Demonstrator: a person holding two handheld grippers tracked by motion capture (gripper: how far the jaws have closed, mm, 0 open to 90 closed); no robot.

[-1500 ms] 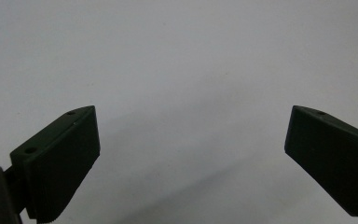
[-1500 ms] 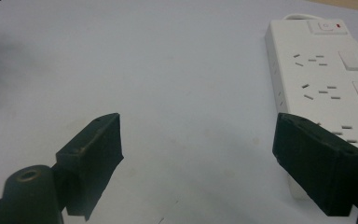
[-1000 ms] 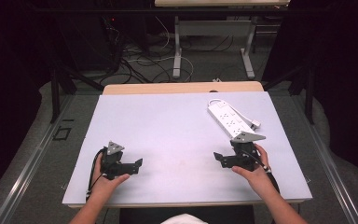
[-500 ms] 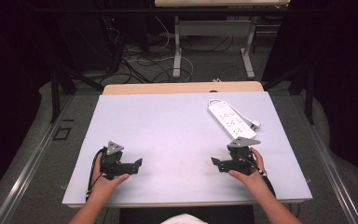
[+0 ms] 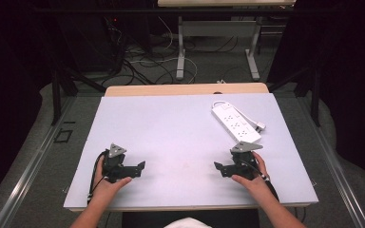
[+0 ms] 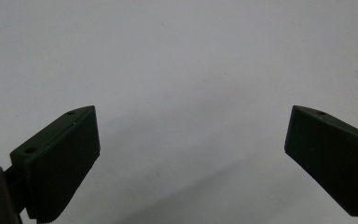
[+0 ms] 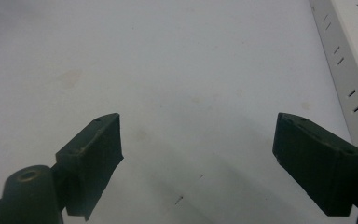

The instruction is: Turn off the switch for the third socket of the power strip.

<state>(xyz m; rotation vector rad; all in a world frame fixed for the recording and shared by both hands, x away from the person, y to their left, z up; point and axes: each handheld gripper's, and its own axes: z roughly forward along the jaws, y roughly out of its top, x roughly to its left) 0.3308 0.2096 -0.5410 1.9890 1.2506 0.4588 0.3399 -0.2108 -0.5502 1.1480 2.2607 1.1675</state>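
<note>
White power strip (image 5: 235,123) is sitting on the far right part of the table (image 5: 171,128), angled, with its cord looping at the far end. It hasn't budged over the last second. What did change: my right gripper (image 5: 224,168) has slid back toward the near edge and a bit left, so it's gone from just beside the near end of the strip to sitting clearly apart from it. In the right gripper view the strip's edge (image 7: 349,70) clips the right side of the picture, with its slots showing, and the tongs are spread wide with nothing between them.

Left gripper (image 5: 138,167) hasn't moved at all, parked near-left, jaws wide apart too and resting over bare tabletop (image 6: 182,60).

So my read is we're at a rest pose with both hands on the near side and the strip untouched. Any grab at it means reaching forward and right again from here.
</note>
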